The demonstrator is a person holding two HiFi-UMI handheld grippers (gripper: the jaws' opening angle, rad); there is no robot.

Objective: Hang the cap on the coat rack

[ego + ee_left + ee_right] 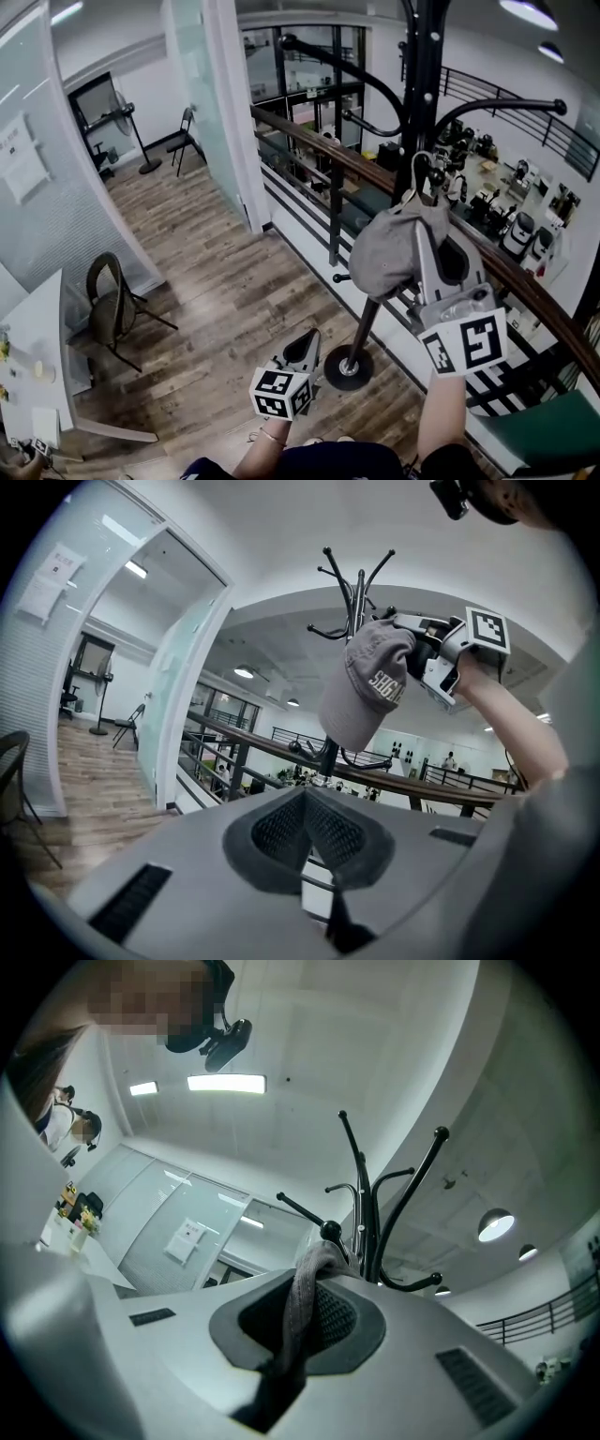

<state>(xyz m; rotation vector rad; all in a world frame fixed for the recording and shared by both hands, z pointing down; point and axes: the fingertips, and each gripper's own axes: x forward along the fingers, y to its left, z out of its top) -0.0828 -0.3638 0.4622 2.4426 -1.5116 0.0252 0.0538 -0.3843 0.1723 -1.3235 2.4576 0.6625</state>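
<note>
Right gripper (300, 1327): my jaws are clamped on a fold of grey fabric, the edge of the cap (389, 248), which I hold raised against the upper part of the coat rack (422, 84). Cap: grey, with pale lettering on its front, crown hanging down and away from the rack's black pole, top edge close under a knob-ended hook (328, 1232) of the rack; whether it touches that hook I cannot tell. Left gripper (302, 352): jaws together with nothing between them, held low, near the rack's round base (348, 367) and well below the cap. Coat rack: black metal, curved arms branching from the pole's top, standing on the wood floor. Railing (309, 141): wooden handrail on dark bars, running just behind the rack. Chair (111, 305): dark, rounded back, well to the left of the rack beside a frosted glass partition (56, 187).
</note>
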